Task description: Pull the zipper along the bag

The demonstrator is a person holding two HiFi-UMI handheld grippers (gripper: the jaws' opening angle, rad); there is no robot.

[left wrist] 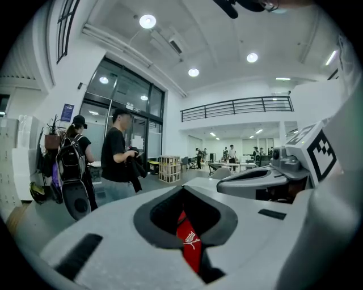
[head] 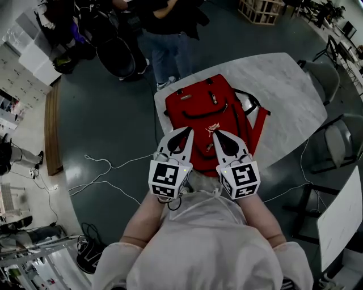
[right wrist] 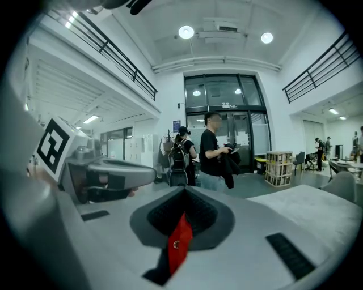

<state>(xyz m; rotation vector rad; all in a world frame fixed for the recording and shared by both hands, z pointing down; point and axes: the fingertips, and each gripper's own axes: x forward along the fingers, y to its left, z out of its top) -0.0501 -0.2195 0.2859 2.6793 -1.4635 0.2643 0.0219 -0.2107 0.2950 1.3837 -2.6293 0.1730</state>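
Note:
A red backpack (head: 210, 113) with a white logo lies flat on the white marble table (head: 283, 85). Its black straps trail off to the right. My left gripper (head: 189, 131) hovers over the bag's near left part, jaws together with nothing held. My right gripper (head: 215, 133) hangs beside it over the near middle, also shut and empty. In the left gripper view the closed jaws (left wrist: 184, 190) leave a slit that shows the red bag (left wrist: 190, 241) and its logo. In the right gripper view the jaws (right wrist: 184, 192) meet too, with a sliver of red fabric (right wrist: 180, 243) below. No zipper pull is visible.
Two grey chairs (head: 326, 79) (head: 340, 141) stand at the table's right side. A person (head: 164, 34) stands just beyond the table's far edge, with a second one carrying a backpack (right wrist: 180, 150) nearby. White cables (head: 108, 170) run over the dark floor at the left. A wooden crate (head: 261, 10) sits at the back.

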